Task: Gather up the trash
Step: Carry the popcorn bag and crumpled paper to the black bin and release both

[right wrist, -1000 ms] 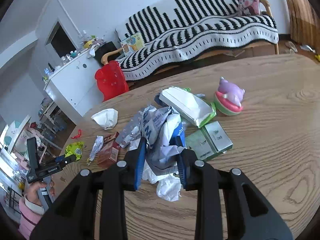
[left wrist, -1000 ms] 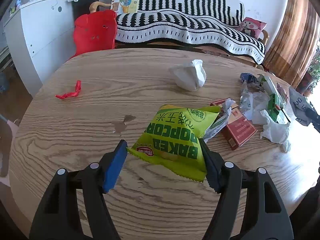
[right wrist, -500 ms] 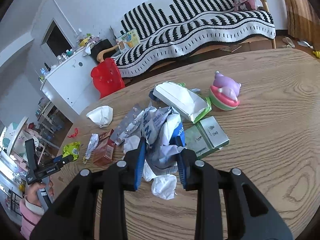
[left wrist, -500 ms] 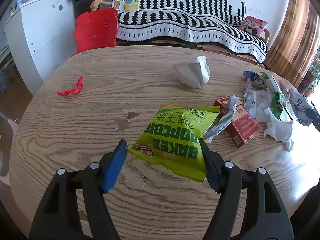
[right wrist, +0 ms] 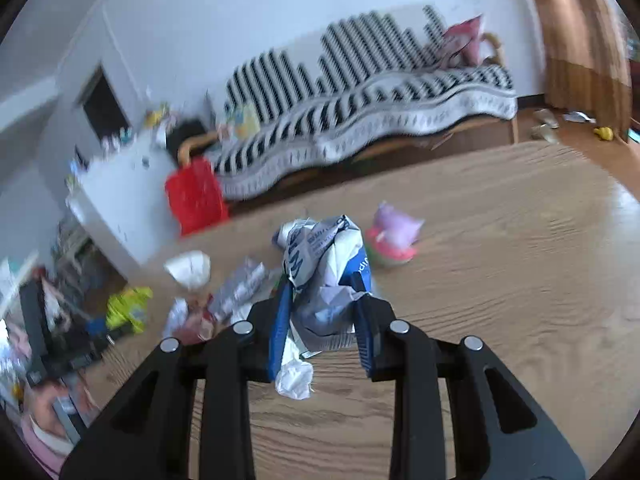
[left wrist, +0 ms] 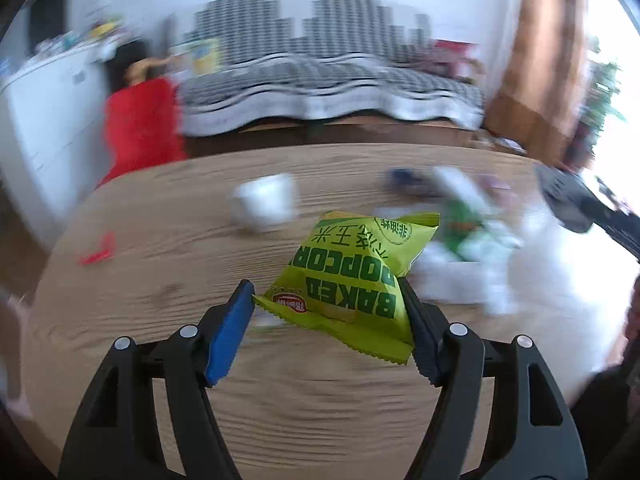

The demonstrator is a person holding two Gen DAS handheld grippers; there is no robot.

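Left gripper fingers pinched the green popcorn bag above the counter; right gripper fingers pinched a crumpled white-blue wrapper.

A white wall is seen behind a sofa that is draped with a black-and-white striped throw. A pink cushion is propped at the sofa's right end. A red chair is set beside a white cabinet at the left, and a dark doorway is seen above the cabinet. Brown curtains are hung at the right, where strong daylight is let in. The wood-grain surface is brightly lit on its right side.
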